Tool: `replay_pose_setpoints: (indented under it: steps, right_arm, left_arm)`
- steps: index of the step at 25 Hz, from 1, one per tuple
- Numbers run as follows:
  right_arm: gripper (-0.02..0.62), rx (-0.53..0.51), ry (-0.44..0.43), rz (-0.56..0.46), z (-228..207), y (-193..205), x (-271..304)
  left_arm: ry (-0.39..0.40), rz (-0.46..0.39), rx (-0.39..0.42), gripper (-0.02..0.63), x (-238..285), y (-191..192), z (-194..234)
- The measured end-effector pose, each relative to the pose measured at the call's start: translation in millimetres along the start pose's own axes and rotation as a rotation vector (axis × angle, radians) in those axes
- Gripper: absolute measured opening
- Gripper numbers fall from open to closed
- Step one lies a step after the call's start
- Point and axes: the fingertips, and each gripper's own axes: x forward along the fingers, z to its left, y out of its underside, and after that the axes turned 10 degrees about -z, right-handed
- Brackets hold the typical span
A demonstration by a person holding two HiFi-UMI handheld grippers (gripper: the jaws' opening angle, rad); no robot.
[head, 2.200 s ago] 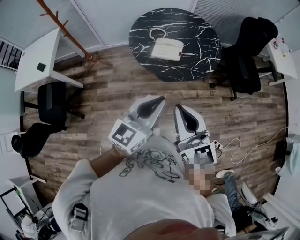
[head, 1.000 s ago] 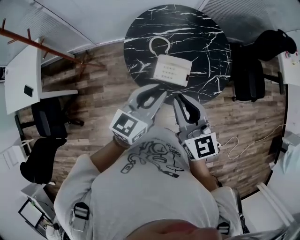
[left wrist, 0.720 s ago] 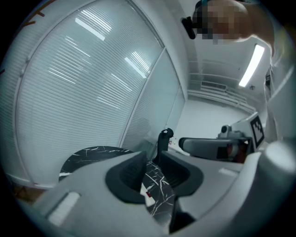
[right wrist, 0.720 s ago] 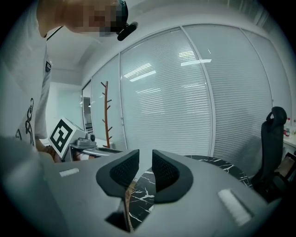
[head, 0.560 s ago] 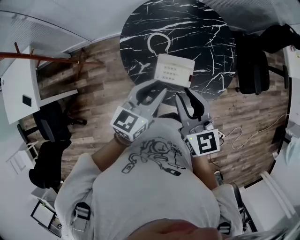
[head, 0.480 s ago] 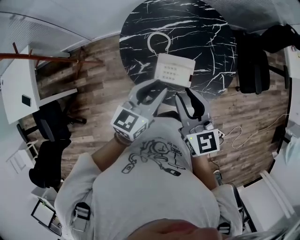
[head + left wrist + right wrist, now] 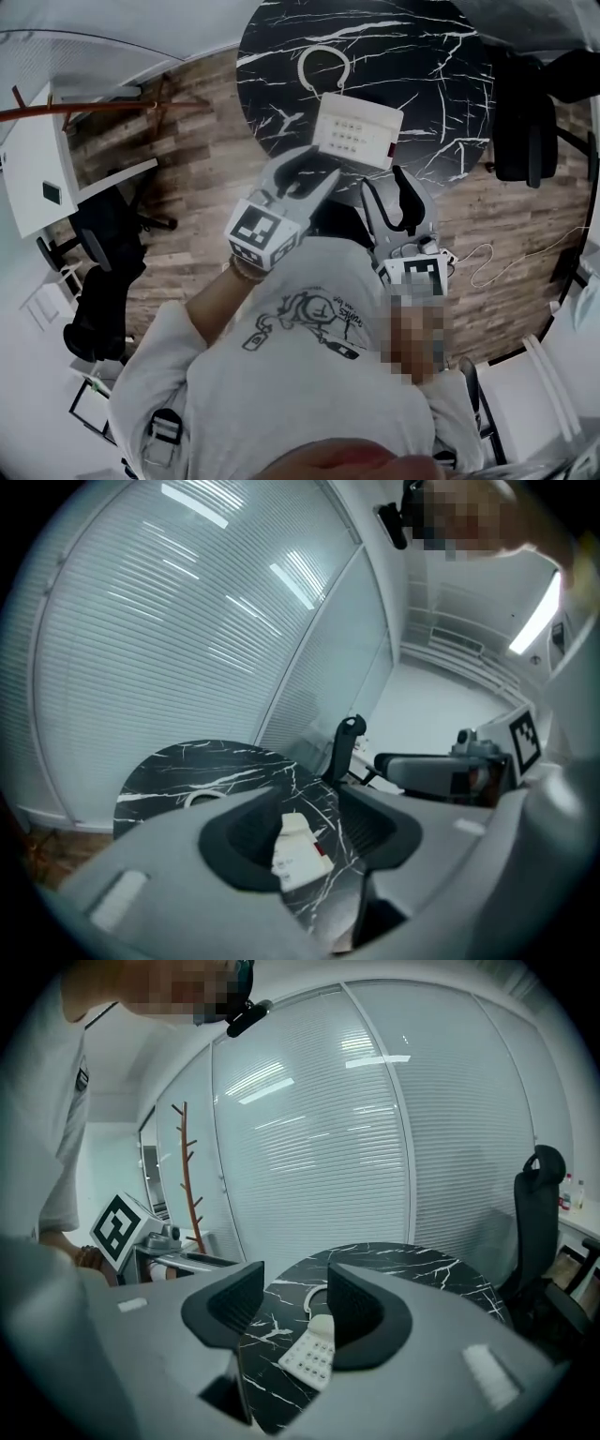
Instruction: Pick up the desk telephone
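A white desk telephone (image 7: 354,131) with a keypad lies on the near part of a round black marble table (image 7: 412,47), and its cord (image 7: 322,67) loops behind it. Short of the phone's near left corner, my left gripper (image 7: 311,175) has its jaws opening and nothing between them. My right gripper (image 7: 399,190) is below the phone's near right corner, its jaws also opening and empty. In the left gripper view the phone (image 7: 298,848) shows beyond the gap of the left gripper (image 7: 302,825). The right gripper view shows the phone (image 7: 314,1354) ahead of the right gripper (image 7: 295,1302).
Black office chairs stand right of the table (image 7: 530,122) and at the left (image 7: 103,281). A white desk (image 7: 42,178) and a wooden coat stand (image 7: 185,1166) are at the left. A cable (image 7: 506,253) lies on the wood floor. Blinds cover the glass wall behind the table.
The table and phone have come closer in the head view. Both grippers have gone forward to the table's near edge, and their jaws stand wider apart.
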Motion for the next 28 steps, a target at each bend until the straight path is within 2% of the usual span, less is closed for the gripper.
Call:
replay_pose_setpoints:
  steps: [10, 21, 28]
  right_arm:
    - [0.281, 0.056, 0.012, 0.086, -47.6, 77.9, 24.6]
    - [0.35, 0.091, 0.079, 0.163, -93.6, 154.0, 49.1]
    - [0.406, 0.174, 0.103, 0.206, -113.3, 199.0, 61.2]
  left_arm:
    - [-0.038, 0.083, -0.037, 0.243, 45.3, 67.4, 42.1]
    - [-0.089, 0.186, -0.087, 0.316, 77.9, 150.2, 92.9]
    - [-0.115, 0.242, -0.139, 0.378, 98.0, 188.6, 117.1]
